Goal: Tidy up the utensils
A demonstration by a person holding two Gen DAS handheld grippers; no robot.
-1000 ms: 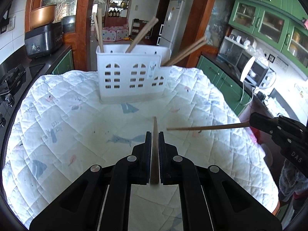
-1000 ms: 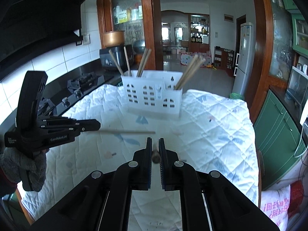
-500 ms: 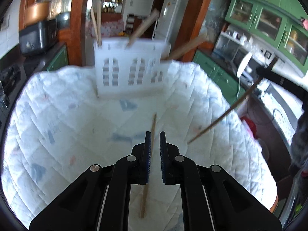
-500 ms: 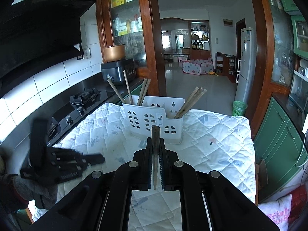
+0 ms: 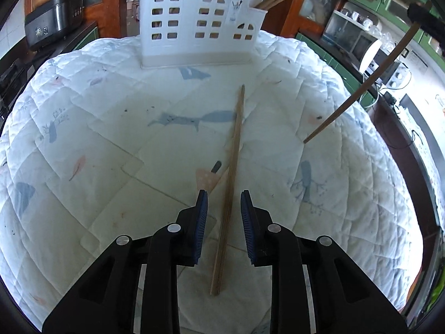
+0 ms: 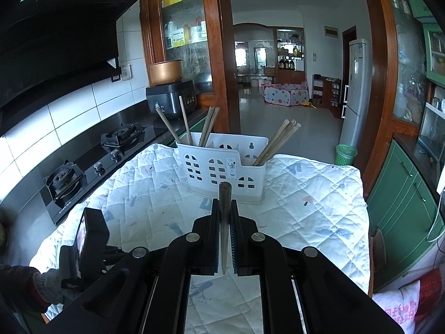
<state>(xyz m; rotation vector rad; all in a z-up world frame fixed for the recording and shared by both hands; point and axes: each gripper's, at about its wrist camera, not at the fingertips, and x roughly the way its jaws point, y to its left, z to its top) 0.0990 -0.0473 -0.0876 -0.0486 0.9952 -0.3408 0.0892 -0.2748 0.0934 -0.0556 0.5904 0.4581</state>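
One chopstick (image 5: 232,178) is lying flat on the quilted desk (image 5: 83,144), and the left claw (image 5: 224,203) is held spread apart directly over its near half, one finger on each side. Its long axis runs from the near edge towards the white holder (image 5: 200,25) at the far edge. A second chopstick (image 6: 224,222) is clamped upright in the right claw (image 6: 224,239), with the holder straight ahead of it.

white holder (image 5: 200,25) with arched cut-outs, brown wooden chopstick (image 5: 230,183), white quilted cloth (image 5: 83,144) with blue and pink animal prints, black gripper (image 5: 224,214) with blue pads (image 5: 201,220)
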